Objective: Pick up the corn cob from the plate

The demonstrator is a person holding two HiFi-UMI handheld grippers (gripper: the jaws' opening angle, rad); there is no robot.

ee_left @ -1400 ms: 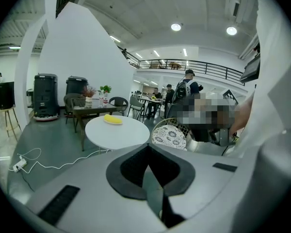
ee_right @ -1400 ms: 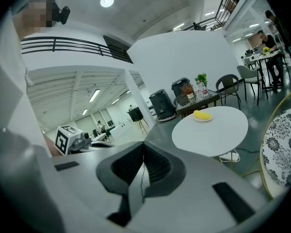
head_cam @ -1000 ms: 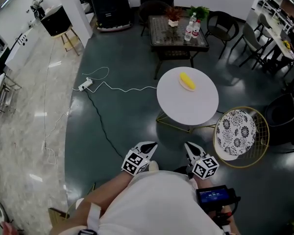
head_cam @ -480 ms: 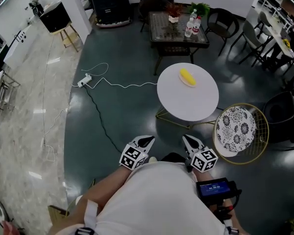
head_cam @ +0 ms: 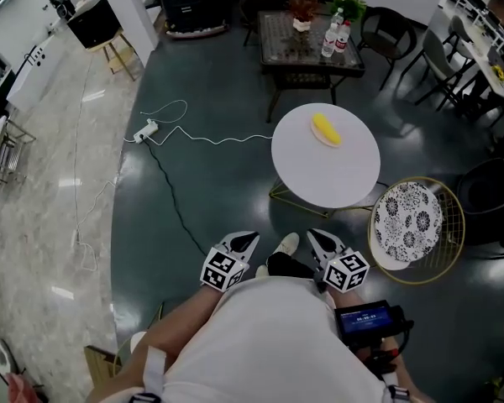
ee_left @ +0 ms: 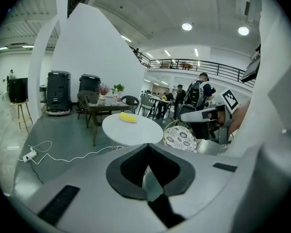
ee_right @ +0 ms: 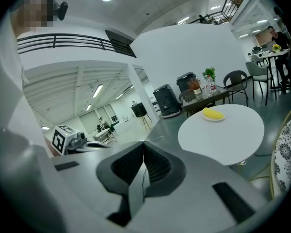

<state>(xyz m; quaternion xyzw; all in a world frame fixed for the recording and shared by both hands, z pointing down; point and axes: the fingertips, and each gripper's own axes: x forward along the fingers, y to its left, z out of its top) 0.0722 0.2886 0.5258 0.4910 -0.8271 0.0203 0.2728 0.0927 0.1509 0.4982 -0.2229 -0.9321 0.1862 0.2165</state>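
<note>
Corn cob [head_cam: 325, 129] near far edge of round table [head_cam: 328, 175], open floor [head_cam: 227, 187] before it, left claw [head_cam: 249, 238] and right claw [head_cam: 312, 236] clenched empty

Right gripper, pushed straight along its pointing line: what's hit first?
Probably the dark floor, left of the round white table; the corn cob sits right of that line. Depth unclear.

One corn cob [head_cam: 325, 129], one plate [ee_right: 222, 117], one round white table [head_cam: 336, 175], one patterned wire chair [head_cam: 406, 222], one dark glass table [head_cam: 298, 47], one power strip [head_cam: 146, 129], one speaker [head_cam: 92, 22], and two tongs: left tongs [head_cam: 244, 241], right tongs [head_cam: 317, 239].
</note>
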